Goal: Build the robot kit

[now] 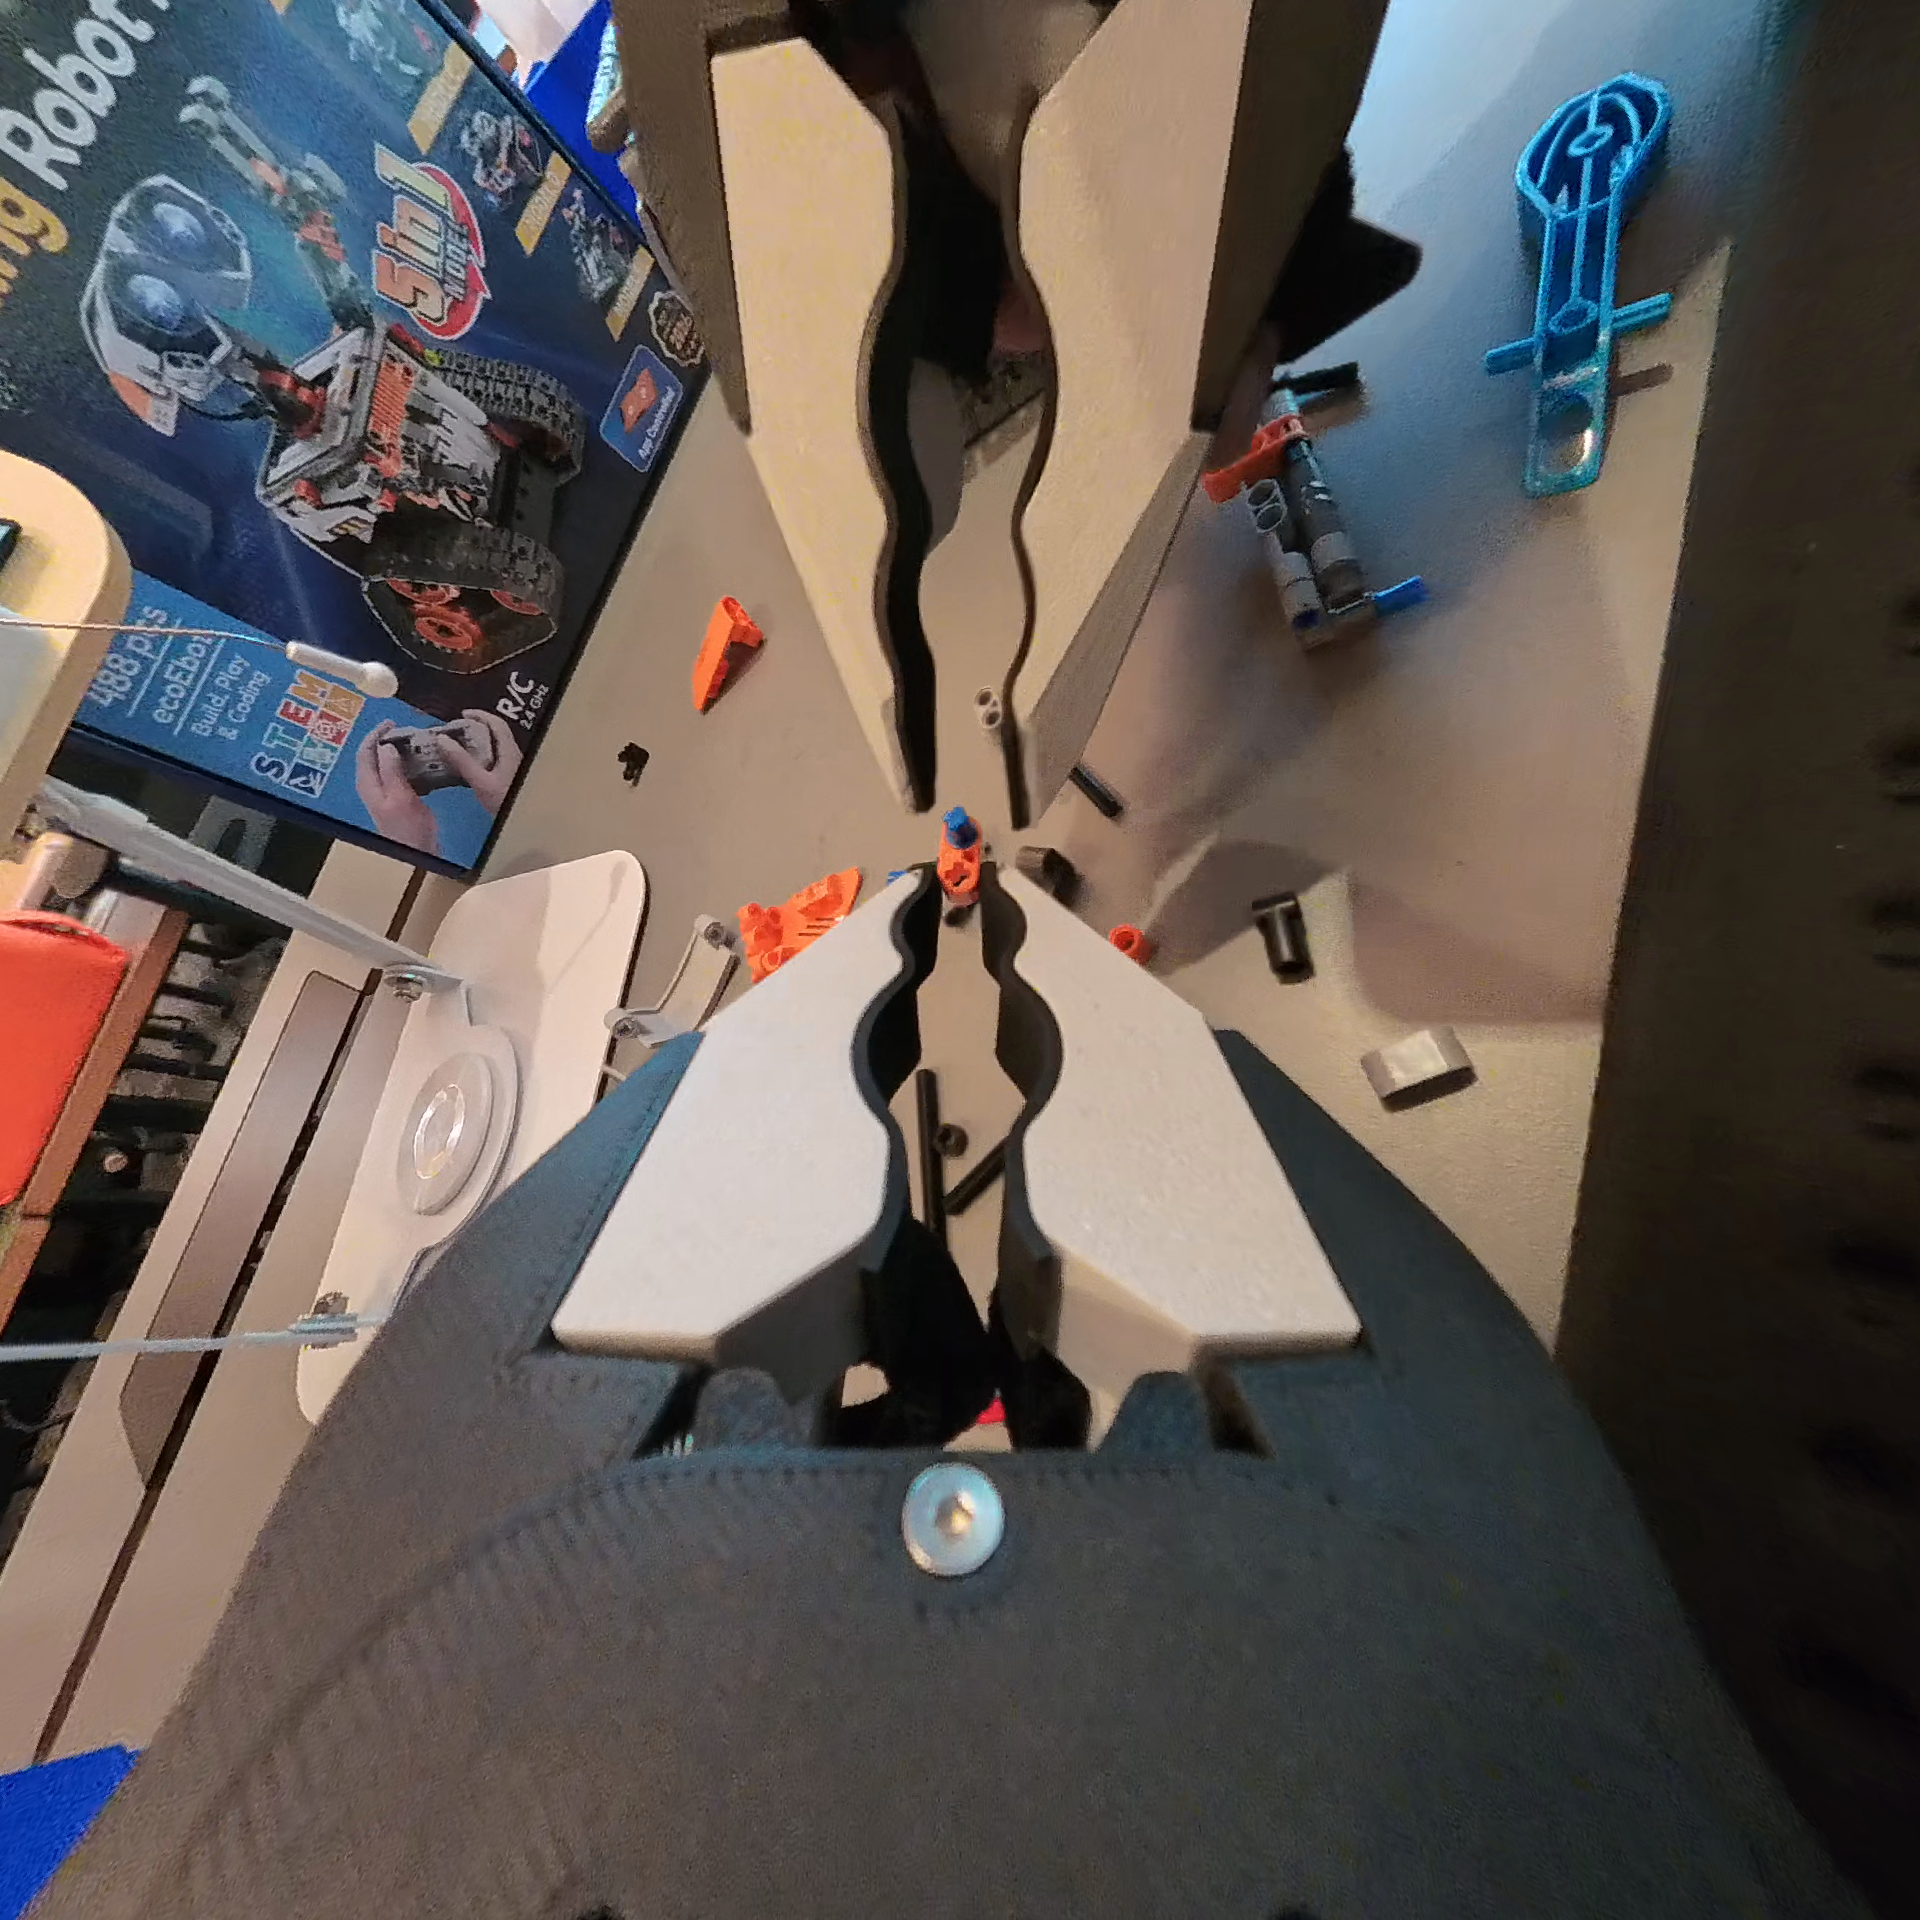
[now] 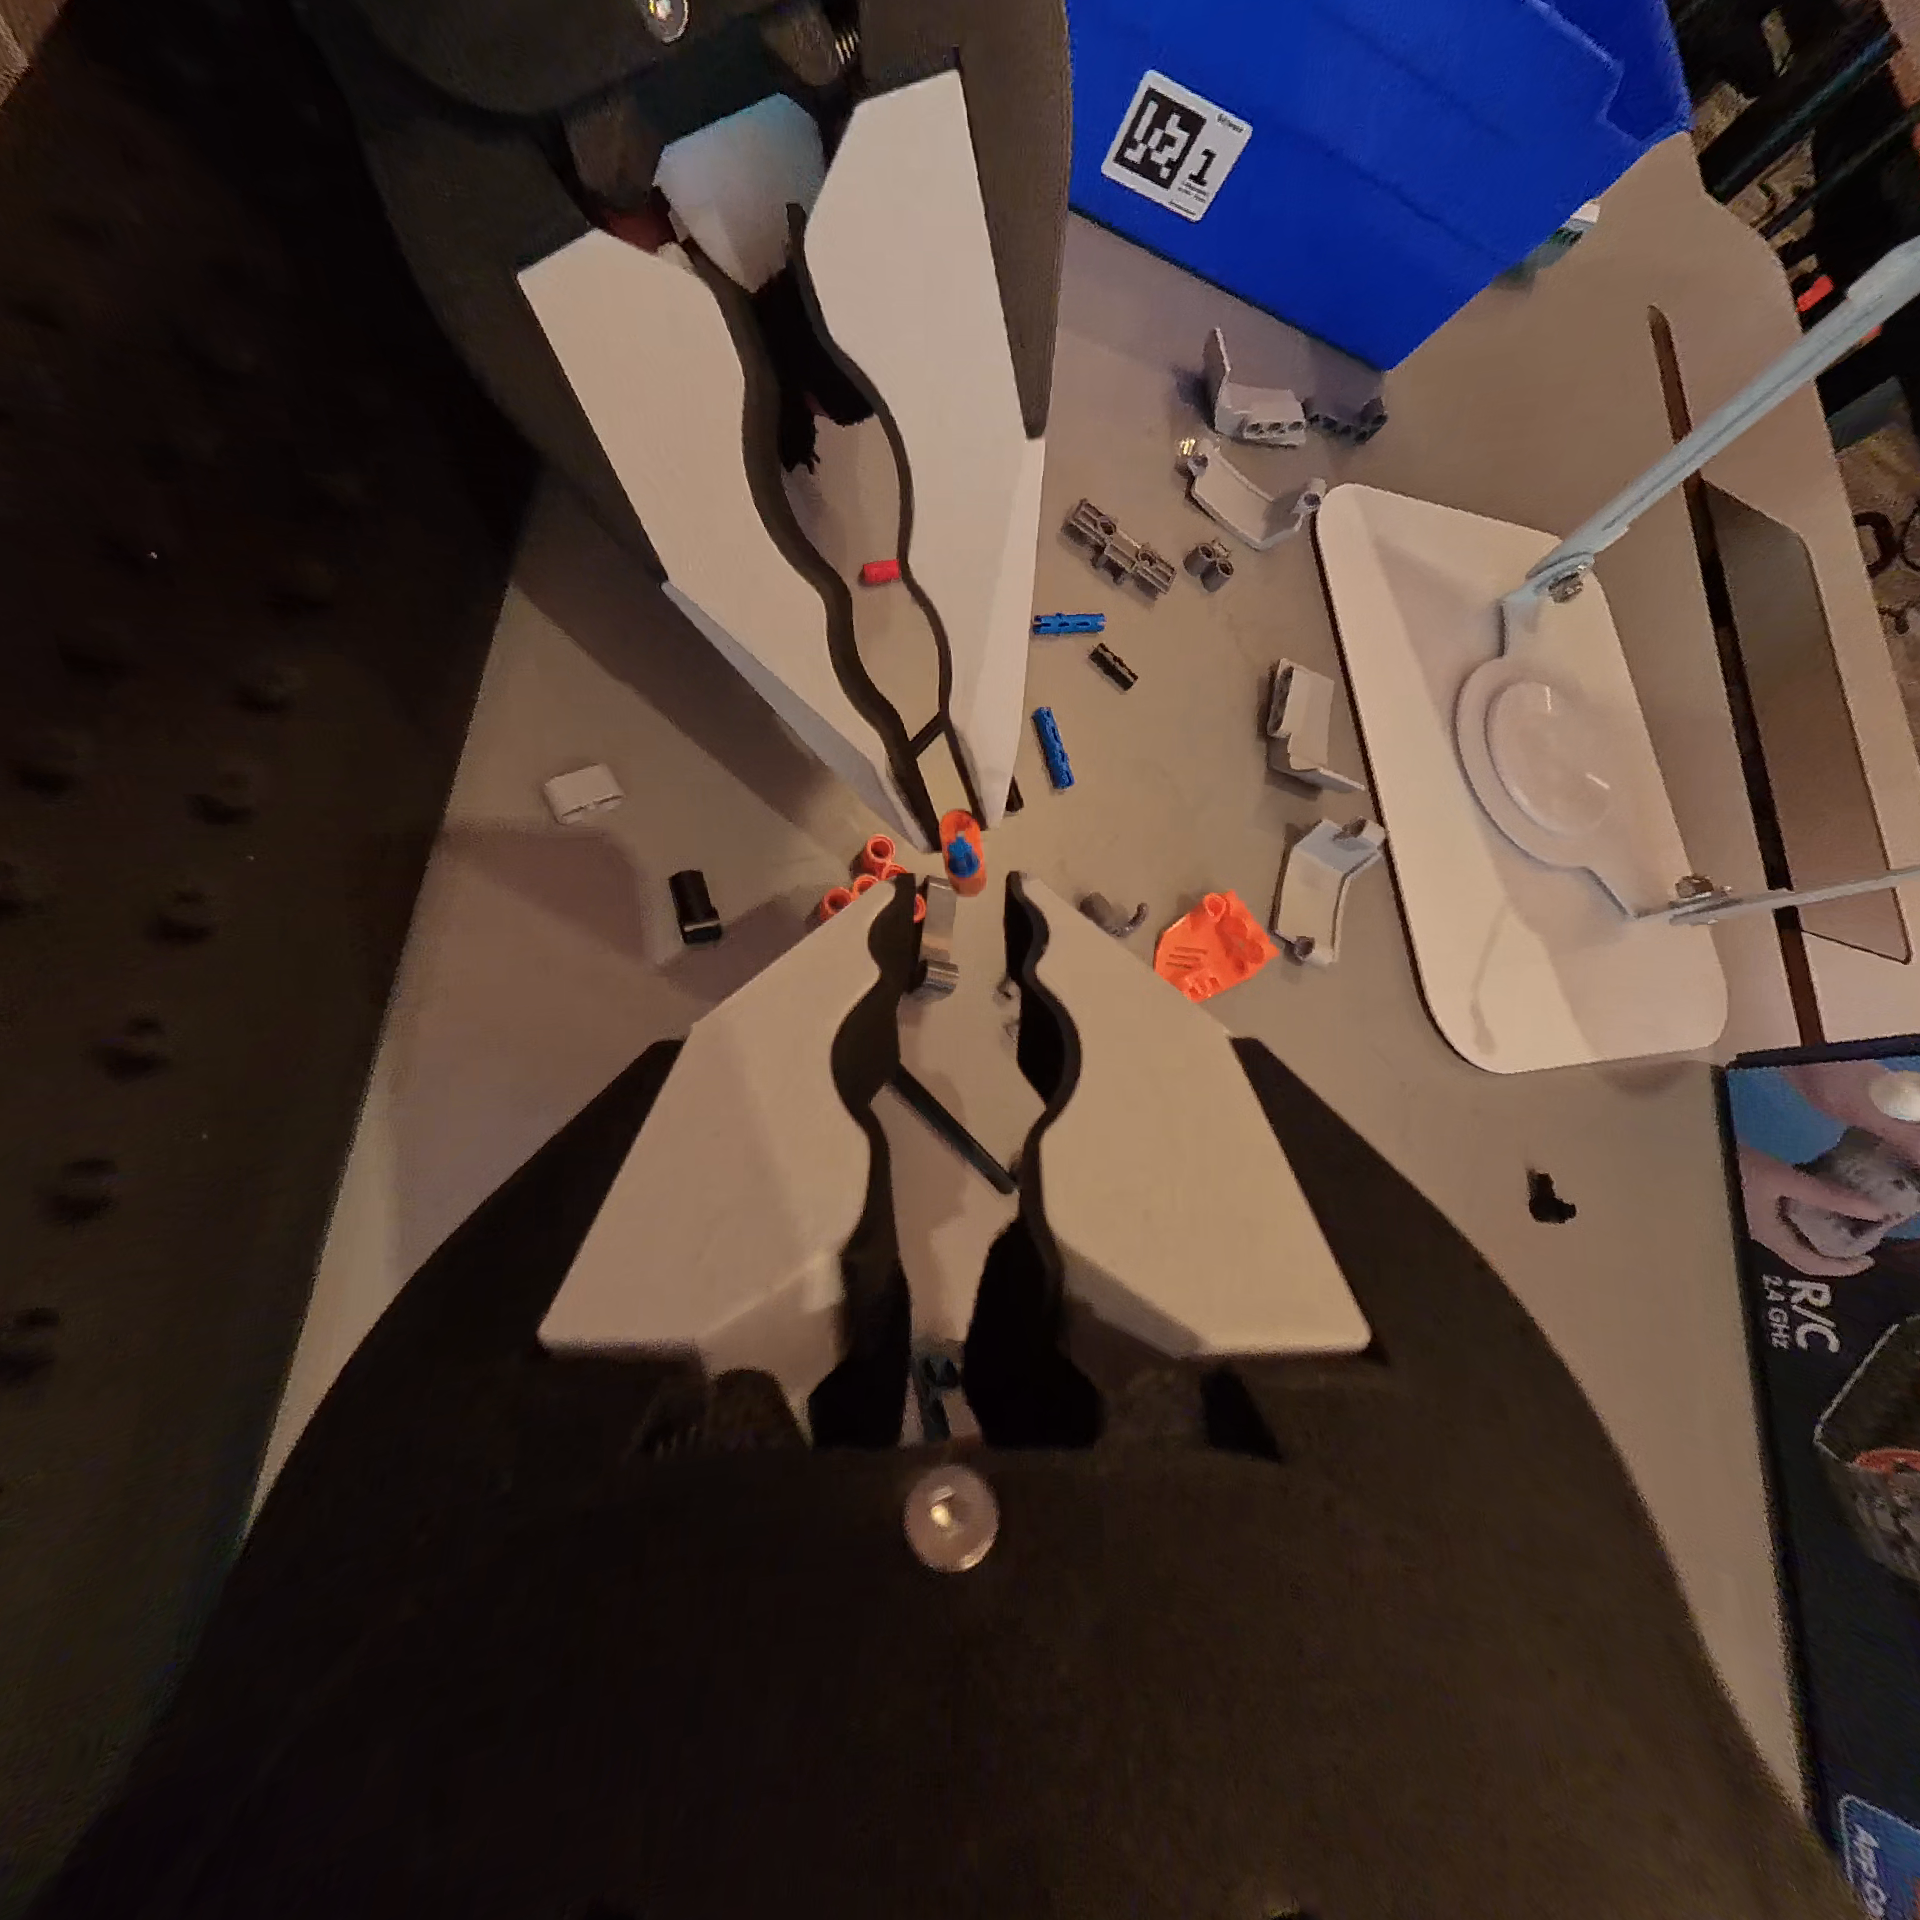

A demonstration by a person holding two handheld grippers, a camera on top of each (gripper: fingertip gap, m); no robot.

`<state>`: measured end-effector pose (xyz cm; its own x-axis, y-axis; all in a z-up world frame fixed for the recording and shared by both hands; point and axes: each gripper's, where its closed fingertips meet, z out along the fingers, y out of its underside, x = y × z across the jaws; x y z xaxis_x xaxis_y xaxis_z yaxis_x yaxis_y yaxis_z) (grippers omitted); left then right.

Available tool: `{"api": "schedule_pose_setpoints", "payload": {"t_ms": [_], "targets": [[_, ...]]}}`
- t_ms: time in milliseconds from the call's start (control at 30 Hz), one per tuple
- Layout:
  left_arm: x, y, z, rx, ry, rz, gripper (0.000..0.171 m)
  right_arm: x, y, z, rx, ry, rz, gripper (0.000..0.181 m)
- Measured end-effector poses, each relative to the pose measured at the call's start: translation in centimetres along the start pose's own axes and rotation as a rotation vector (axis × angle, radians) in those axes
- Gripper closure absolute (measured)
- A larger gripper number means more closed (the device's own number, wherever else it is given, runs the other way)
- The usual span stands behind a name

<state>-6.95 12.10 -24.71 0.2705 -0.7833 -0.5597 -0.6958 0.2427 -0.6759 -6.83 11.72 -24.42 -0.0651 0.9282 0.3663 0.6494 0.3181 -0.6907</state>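
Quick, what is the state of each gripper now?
Left gripper: closed on the orange piece with a blue pin.
Right gripper: open, holding nothing.

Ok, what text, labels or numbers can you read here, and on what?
I won't quote writing; it stands on:
Toy robot kit box: title, numbers, logos, legible.
White sticker on the blue bin: black square code, one digit.
Loose building parts: none visible.

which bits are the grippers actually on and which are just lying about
In the grippers: orange piece with blue pin stuck in it, between the left gripper's tips; right gripper open, tips just short of the pin.
Lying about: orange panel, loose blue pins, grey parts, black axle, tray, blue bin, kit box.
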Motion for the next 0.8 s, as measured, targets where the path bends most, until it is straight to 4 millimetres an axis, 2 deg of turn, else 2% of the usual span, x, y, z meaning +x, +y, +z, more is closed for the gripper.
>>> {"api": "schedule_pose_setpoints", "payload": {"t_ms": [133, 567, 800], "targets": [[0.27, -0.23, 0.08, -0.009, 0.007, 0.013, 0.166, -0.08, 0.15, 0.55, -0.021, 0.024, -0.056, 0.176], [0.2, 0.08, 0.05, -0.028, 0.019, 0.007, 0.166, 0.05, -0.08, 0.63, -0.025, 0.073, -0.159, 0.177], [0.04, -0.21, -0.21, -0.006, 0.027, -0.018, 0.166, 0.01, -0.75, 0.26, 0.029, 0.05, -0.104, 0.177]]}}
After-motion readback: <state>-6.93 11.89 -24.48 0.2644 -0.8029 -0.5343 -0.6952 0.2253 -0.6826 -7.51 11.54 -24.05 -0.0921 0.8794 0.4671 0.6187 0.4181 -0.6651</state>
